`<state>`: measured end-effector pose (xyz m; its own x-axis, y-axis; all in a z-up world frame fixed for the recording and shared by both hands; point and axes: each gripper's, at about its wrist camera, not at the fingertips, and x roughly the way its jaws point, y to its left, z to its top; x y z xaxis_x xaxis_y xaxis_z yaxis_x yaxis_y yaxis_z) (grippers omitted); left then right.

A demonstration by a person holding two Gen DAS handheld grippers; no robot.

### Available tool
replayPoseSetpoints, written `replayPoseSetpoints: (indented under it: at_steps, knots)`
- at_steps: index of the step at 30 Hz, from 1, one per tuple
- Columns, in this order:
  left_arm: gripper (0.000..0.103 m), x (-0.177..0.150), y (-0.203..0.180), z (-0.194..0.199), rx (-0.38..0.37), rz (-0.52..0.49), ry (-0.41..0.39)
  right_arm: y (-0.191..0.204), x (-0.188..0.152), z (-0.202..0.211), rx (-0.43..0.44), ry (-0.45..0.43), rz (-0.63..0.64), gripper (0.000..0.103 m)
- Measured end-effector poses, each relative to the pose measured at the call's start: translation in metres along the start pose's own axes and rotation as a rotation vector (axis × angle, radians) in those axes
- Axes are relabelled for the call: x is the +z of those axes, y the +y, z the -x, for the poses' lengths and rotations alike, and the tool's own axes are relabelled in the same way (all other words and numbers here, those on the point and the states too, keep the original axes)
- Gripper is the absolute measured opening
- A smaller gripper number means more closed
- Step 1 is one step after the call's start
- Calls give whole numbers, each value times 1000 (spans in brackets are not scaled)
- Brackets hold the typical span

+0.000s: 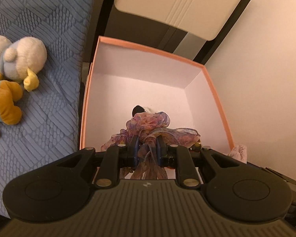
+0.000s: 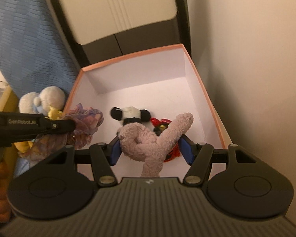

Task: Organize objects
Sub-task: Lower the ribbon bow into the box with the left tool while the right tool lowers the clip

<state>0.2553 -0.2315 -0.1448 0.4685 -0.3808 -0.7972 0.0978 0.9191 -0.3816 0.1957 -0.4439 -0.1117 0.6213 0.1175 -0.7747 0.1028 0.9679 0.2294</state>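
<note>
The left gripper (image 1: pixel 147 148) is clenched on a sheer scarf (image 1: pixel 148 124) over the box (image 1: pixel 217 90). The right gripper (image 2: pixel 151 150) grasps a pink plush (image 2: pixel 148 138) over the box too (a panda (image 2: pixel 128 114) lies inside). A duck plush (image 1: pixel 19 63) lies on the blue cover (image 1: pixel 39 19) beside the box.

A bedroom in a home. A bed covered with a blue quilted bedspread (image 1: pixel 39 75) fills the left side, and soft toys lie on it: a white and pale blue plush duck (image 1: pixel 23 59) beside an orange and teal plush (image 1: pixel 6 104). A cream padded headboard panel (image 1: pixel 177 6) in a dark frame stands against a plain off-white wall (image 1: pixel 266 69). Wedged between bed and wall sits an open pink-rimmed box (image 2: pixel 207 90) with a small panda plush (image 2: pixel 130 114) lying on its white bottom.
</note>
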Motion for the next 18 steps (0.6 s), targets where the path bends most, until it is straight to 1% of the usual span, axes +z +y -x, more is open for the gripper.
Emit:
replayPoseSetpoints:
  at_steps: [5,11,12,13,14,15,16,18]
  knots:
    - [21,0,2,-18,17,1,28,-11,-1,-16,-13,24,-15,64]
    - [21,-1,0,-25,32,0,45,-15,-4,-22,-10,43,-21,64]
    - [23,-1,0,-25,37,3,48,-15,-2,-22,-10,42,-22,64]
    - [27,-1,1,-25,47,8,56,-15,-2,-21,-10,40,-23,64]
    - [33,-1,1,-25,55,8,66,-15,-1,-21,-12,41,-25,65]
    - [46,-1,1,-26,62,7,78,-15,0,-21,-13,44,-30,65]
    - [50,-1,2,-25,66,9,85,-15,0,-20,-12,49,-36,66]
    - [52,-2,3,-18,59,7,79,-14,1,-17,-6,50,-40,67]
